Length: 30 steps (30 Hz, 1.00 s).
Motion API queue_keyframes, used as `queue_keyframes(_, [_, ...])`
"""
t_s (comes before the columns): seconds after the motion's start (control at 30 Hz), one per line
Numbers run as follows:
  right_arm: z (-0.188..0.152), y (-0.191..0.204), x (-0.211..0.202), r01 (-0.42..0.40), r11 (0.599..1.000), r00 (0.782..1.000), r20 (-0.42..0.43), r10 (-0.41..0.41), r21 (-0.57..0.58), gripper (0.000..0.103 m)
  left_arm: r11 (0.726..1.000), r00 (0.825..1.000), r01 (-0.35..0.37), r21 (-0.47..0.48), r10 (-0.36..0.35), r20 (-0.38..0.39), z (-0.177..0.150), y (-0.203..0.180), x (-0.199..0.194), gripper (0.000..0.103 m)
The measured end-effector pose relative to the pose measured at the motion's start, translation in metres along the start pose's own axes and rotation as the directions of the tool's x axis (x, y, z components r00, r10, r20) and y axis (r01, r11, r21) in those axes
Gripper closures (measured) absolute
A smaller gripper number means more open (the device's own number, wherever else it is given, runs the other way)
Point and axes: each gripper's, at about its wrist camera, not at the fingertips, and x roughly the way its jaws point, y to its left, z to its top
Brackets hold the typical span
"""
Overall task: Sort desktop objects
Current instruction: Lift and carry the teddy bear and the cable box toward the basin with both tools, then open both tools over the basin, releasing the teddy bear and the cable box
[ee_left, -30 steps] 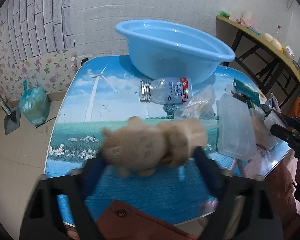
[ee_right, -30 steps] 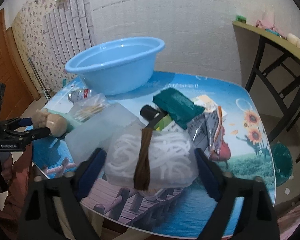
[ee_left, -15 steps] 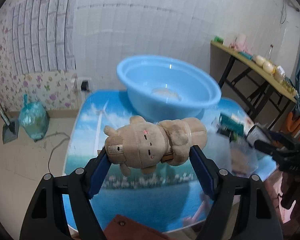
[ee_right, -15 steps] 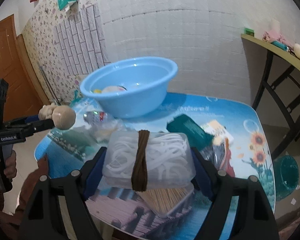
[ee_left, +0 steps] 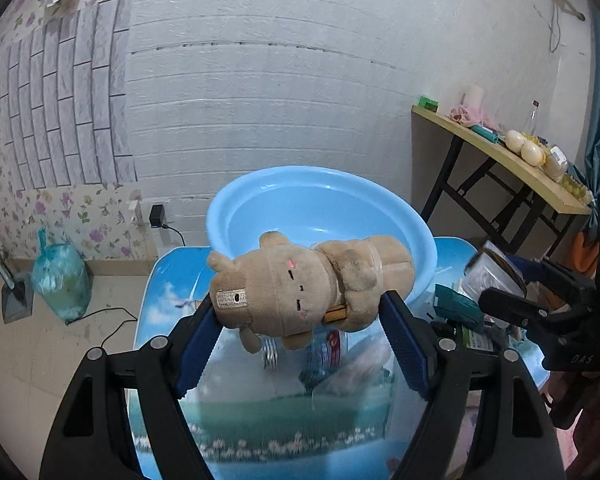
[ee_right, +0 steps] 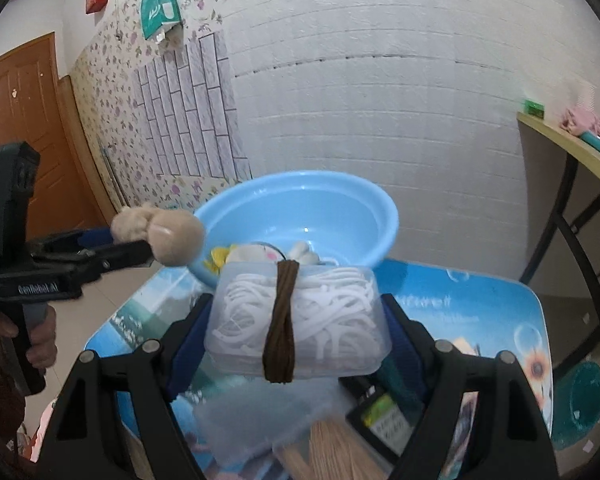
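My left gripper (ee_left: pixel 300 316) is shut on a tan plush toy (ee_left: pixel 296 284) and holds it in the air in front of the blue basin (ee_left: pixel 260 208). My right gripper (ee_right: pixel 296 320) is shut on a clear plastic box of white cord (ee_right: pixel 300 316) bound with a brown band, held above the table near the basin (ee_right: pixel 364 208). The basin holds a few small white and yellow items (ee_right: pixel 268 254). The left gripper with the plush toy (ee_right: pixel 168 234) shows at the left of the right wrist view. The right gripper (ee_left: pixel 512 292) shows at the right of the left wrist view.
On the picture-printed table (ee_right: pixel 480 304) lie a clear plastic bottle (ee_left: pixel 324 356), a plastic bag (ee_left: pixel 360 368), a green pouch (ee_left: pixel 456 306), a clear box lid (ee_right: pixel 236 416) and a bundle of sticks (ee_right: pixel 332 452). A wooden side table (ee_left: pixel 500 156) stands at the right. A bagged bundle (ee_left: pixel 60 280) sits on the floor.
Both grippers have risen and moved toward the basin with their objects. The plush toy and the cord box now hang level with the basin's rim.
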Motion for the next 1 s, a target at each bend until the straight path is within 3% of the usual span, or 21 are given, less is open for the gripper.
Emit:
queue_keyframes(0.2, [0.016,-0.006,0.026,-0.020,1.000,1.000,-0.007,0.020,-0.009,0.023,1.000,0.999,0.003,0.027,-0.002,-0.053,0.009,-0.006,0.028,0.024])
queue_keyframes(0.4, [0.023,-0.009,0.047,-0.031,0.999,0.999,-0.021,0.031,-0.015,0.023,0.998,0.999,-0.007,0.061,0.010,-0.043,0.017,-0.009,0.041,0.019])
queue_keyframes(0.57, [0.024,-0.012,0.060,-0.026,1.000,0.999,-0.040,0.026,0.006,0.022,0.996,0.999,-0.006,0.087,0.010,-0.046,0.019,-0.015,0.045,0.017])
queue_keyframes(1.0, [0.026,-0.006,0.062,-0.022,1.000,0.998,-0.050,0.023,0.014,0.017,0.999,0.997,-0.016,0.043,0.019,-0.077,0.002,-0.004,0.036,0.017])
